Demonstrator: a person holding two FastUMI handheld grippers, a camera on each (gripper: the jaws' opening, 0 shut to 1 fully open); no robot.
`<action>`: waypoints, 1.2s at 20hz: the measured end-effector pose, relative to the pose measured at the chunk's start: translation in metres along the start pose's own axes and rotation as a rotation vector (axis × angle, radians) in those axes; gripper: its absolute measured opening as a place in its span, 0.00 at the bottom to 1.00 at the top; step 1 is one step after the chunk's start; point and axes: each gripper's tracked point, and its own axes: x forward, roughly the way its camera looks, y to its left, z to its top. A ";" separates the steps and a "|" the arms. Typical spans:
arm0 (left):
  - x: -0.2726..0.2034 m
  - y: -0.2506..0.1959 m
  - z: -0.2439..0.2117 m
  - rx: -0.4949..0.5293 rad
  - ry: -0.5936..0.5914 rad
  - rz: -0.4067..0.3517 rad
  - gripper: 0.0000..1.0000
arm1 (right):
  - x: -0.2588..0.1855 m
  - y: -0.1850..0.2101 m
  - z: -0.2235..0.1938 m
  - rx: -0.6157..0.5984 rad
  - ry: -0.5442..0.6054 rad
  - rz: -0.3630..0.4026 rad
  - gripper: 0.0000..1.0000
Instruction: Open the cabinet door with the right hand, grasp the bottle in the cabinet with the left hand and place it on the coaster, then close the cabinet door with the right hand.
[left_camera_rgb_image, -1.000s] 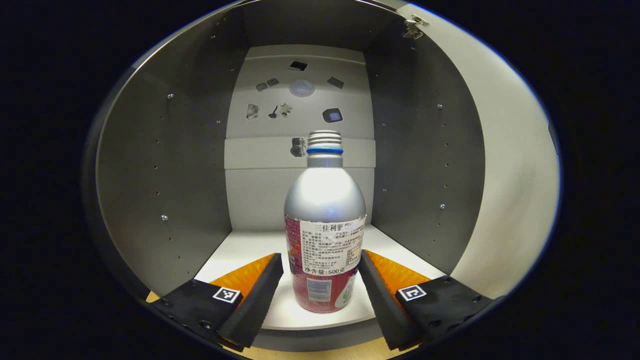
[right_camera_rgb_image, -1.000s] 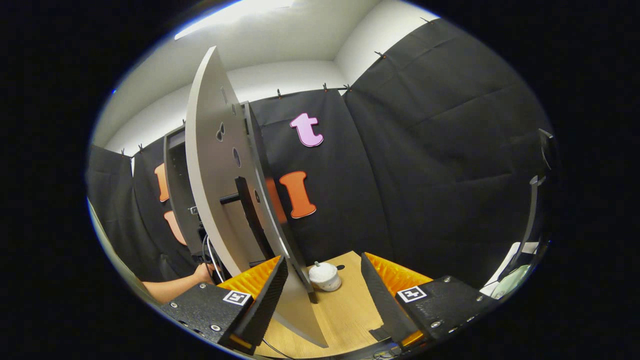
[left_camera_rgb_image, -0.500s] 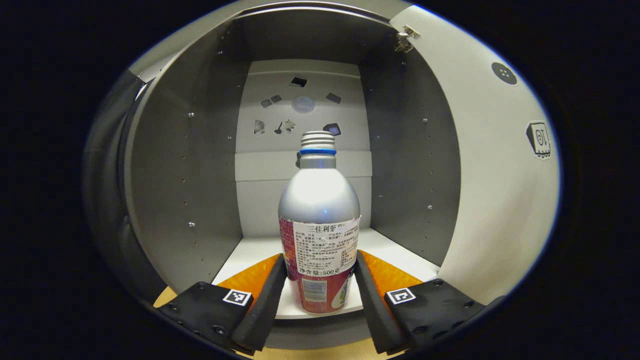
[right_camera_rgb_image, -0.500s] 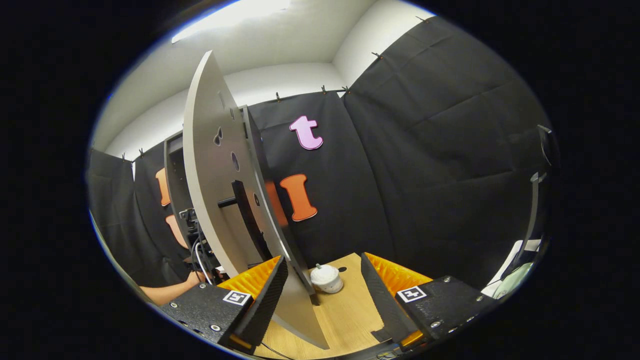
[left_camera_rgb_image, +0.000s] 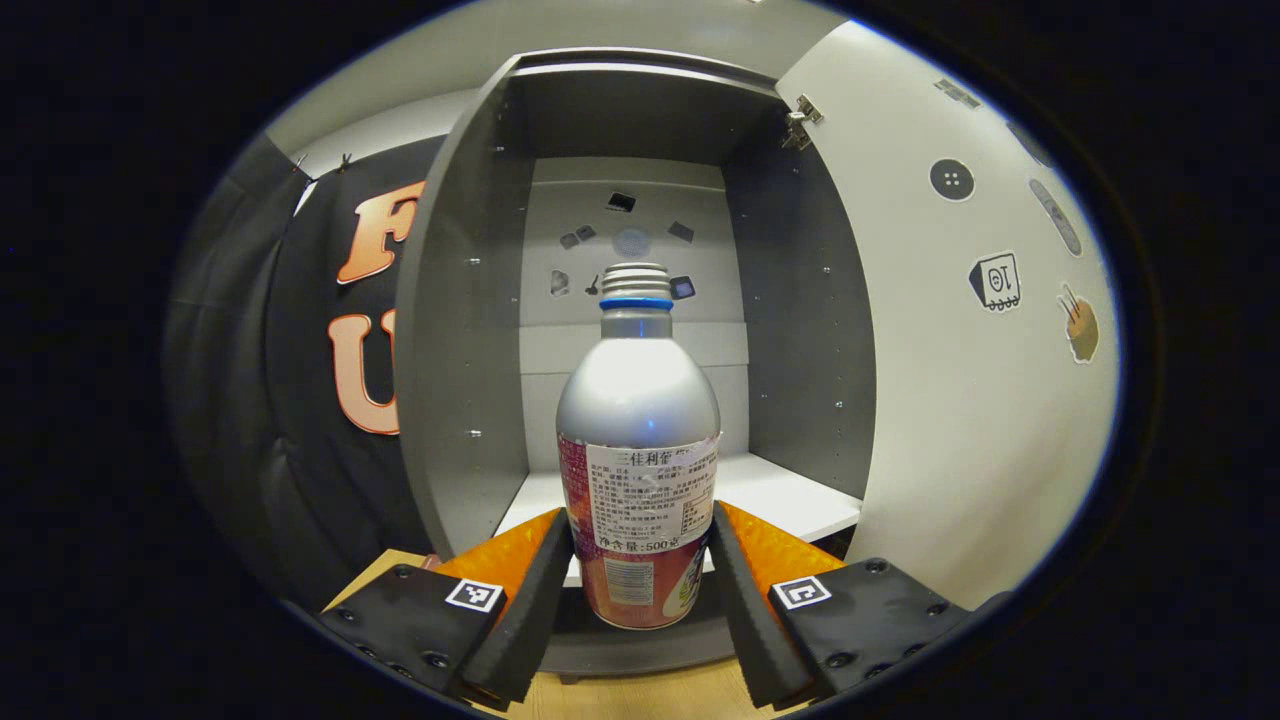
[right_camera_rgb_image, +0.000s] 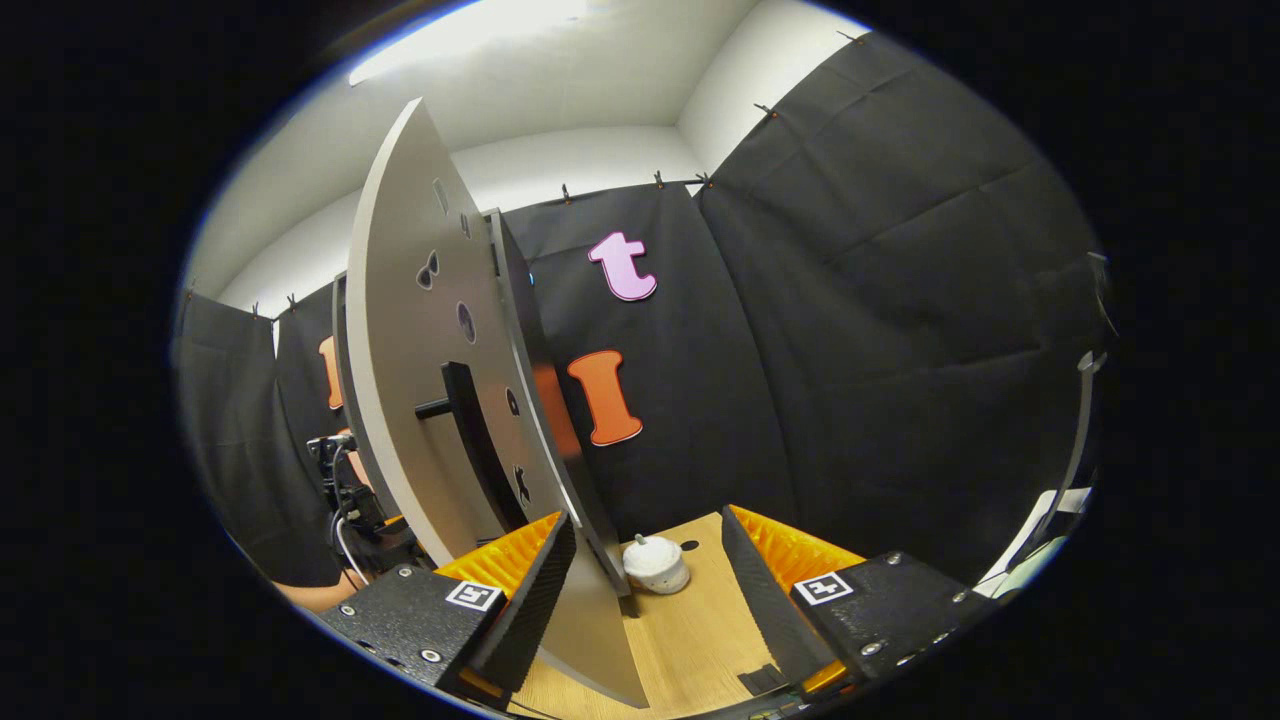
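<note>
Judging from how things lie, I put the task near its midpoint: the cabinet door (left_camera_rgb_image: 960, 400) stands wide open, and my left tongs (left_camera_rgb_image: 640, 560) are clamped on the bottle (left_camera_rgb_image: 638, 450), one finger pressed to each side of its lower body. The bottle is upright in front of the cabinet (left_camera_rgb_image: 465, 350), its base level with the shelf's front edge. Setting it on the coaster and shutting the door are left. My right tongs (right_camera_rgb_image: 648, 575) hang apart, holding nothing, beside the door's edge over the worktop (right_camera_rgb_image: 690, 620). The bottle is silver metal with a rounded shoulder, a blue neck ring, a threaded uncapped mouth and a white label over red print.
</note>
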 end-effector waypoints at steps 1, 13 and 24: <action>-0.006 0.005 -0.001 -0.004 -0.002 0.011 0.83 | 0.004 0.001 0.000 -0.002 0.001 0.008 0.91; -0.097 0.046 -0.049 -0.002 0.032 0.180 0.83 | 0.036 0.000 0.010 -0.068 -0.021 0.145 0.91; -0.172 0.077 -0.086 0.005 0.074 0.265 0.83 | 0.038 0.008 0.002 -0.090 -0.001 0.147 0.91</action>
